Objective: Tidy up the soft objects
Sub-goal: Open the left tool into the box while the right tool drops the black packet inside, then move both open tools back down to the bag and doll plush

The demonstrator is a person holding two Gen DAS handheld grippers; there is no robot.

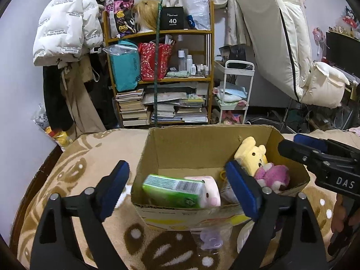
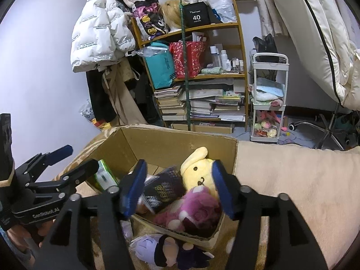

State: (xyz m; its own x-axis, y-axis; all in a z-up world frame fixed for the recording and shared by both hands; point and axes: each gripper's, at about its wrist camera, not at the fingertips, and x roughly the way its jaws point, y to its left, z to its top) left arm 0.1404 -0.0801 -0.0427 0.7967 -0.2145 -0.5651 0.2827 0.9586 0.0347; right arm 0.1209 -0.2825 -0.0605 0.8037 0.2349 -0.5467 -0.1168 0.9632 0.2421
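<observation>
An open cardboard box (image 1: 198, 141) (image 2: 166, 141) stands on a beige patterned blanket (image 1: 90, 157). Inside lie a green tissue pack (image 1: 171, 189) (image 2: 104, 176), a pink plush roll (image 1: 211, 193), a yellow plush (image 1: 252, 155) (image 2: 198, 173), a magenta plush (image 1: 274, 177) (image 2: 195, 211) and a dark packet (image 2: 162, 189). My left gripper (image 1: 177, 167) is open, its pads straddling the box's near wall above the green pack. My right gripper (image 2: 178, 166) is open over the yellow and magenta plush, pressing on neither. A purple-haired doll (image 2: 162, 249) (image 1: 211, 240) lies outside the box's front.
Behind the blanket stands a wooden shelf (image 1: 162, 78) full of books, bags and bottles. A white trolley (image 1: 234, 90) is to its right, and a white puffer jacket (image 1: 67, 22) hangs to its left. A pale mattress (image 1: 281, 33) leans at the right. A hand (image 2: 24, 231) holds the left gripper.
</observation>
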